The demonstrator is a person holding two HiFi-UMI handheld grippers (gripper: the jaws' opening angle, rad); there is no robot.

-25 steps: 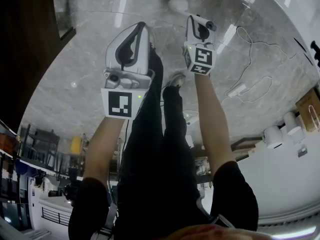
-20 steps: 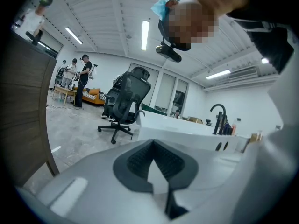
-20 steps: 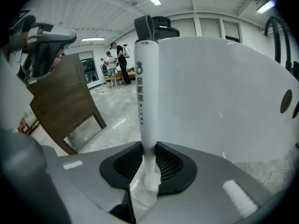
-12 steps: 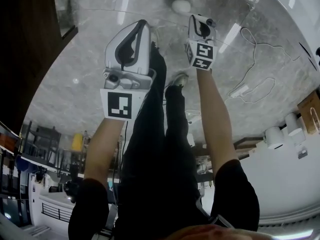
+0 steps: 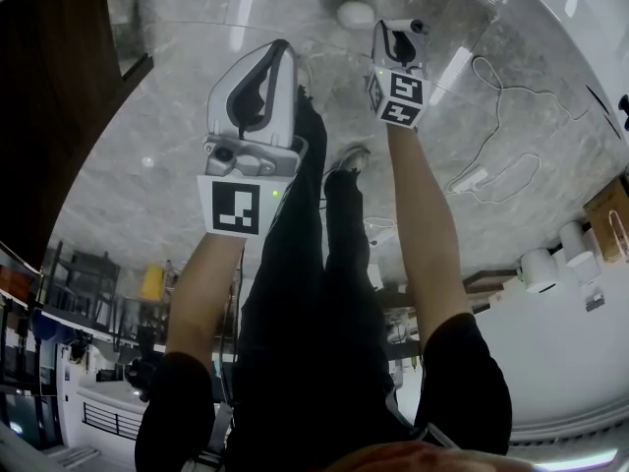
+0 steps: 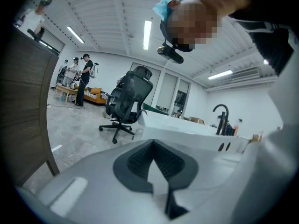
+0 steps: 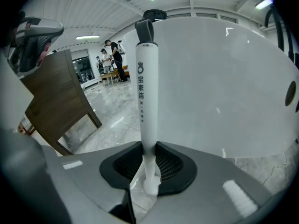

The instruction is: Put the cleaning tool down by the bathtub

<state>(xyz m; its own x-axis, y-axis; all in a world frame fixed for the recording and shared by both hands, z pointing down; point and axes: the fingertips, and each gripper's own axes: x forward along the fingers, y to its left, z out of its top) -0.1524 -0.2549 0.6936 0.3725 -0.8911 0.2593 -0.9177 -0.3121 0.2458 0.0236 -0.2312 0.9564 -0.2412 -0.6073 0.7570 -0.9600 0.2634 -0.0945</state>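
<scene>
Two grippers out front, tool in the right one

Right gripper (image 7: 148,148): jaws pinched on the white handle of the cleaning tool (image 7: 147,87), gripped close to its near end, black-capped far end pointing away. Bathtub (image 7: 224,92) wall right behind the handle; touching or not, cannot tell. Grey marble floor (image 7: 117,120) and wooden cabinet (image 7: 56,97) off to the side. Left gripper (image 6: 152,143): jaws tip to tip, nothing between, aimed toward an office chair (image 6: 127,99) across the room. Head view: both held out side by side, above legs in black trousers (image 5: 314,293).
</scene>
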